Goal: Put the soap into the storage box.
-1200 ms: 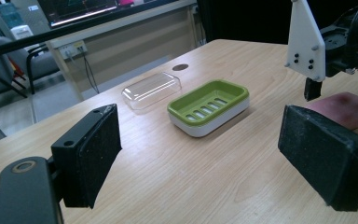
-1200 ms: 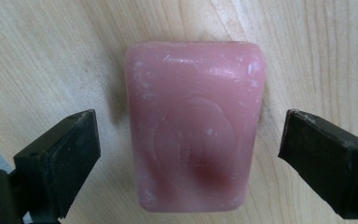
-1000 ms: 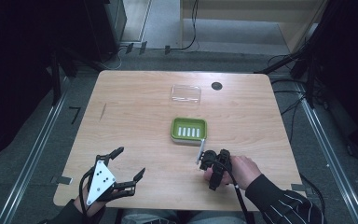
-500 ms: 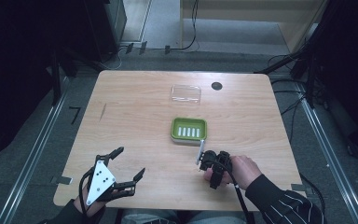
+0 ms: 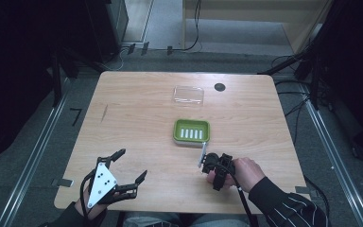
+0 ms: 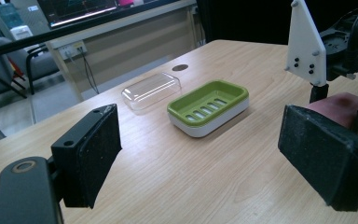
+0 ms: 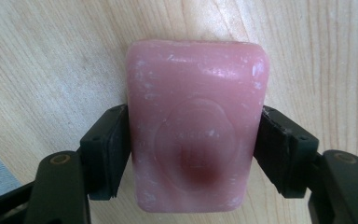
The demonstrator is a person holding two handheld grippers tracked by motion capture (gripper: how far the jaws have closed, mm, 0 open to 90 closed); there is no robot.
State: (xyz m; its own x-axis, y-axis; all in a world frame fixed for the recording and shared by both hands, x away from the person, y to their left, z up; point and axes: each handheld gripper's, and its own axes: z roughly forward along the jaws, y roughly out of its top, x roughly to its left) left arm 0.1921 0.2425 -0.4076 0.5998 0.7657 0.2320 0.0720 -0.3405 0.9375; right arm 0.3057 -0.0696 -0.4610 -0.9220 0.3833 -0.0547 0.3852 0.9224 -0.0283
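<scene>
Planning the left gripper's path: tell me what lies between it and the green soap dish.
Nothing: in the high view only bare table lies between the left gripper and the green soap dish. The left gripper view shows likewise.

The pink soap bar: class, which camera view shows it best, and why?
The right gripper view: the soap bar sits large and close between the right gripper's jaws, pressed on both sides. The left gripper view catches just a pink edge. In the high view the hand and gripper cover it.

The table point(image 5: 137, 118) is pale, matt grained wood, carrying a glossy green plastic soap dish point(image 6: 208, 106), a clear smooth plastic lid point(image 6: 151, 90) and a waxy, scuffed pink soap bar point(image 7: 196, 123) between rough matt black pads point(image 7: 113, 149).
</scene>
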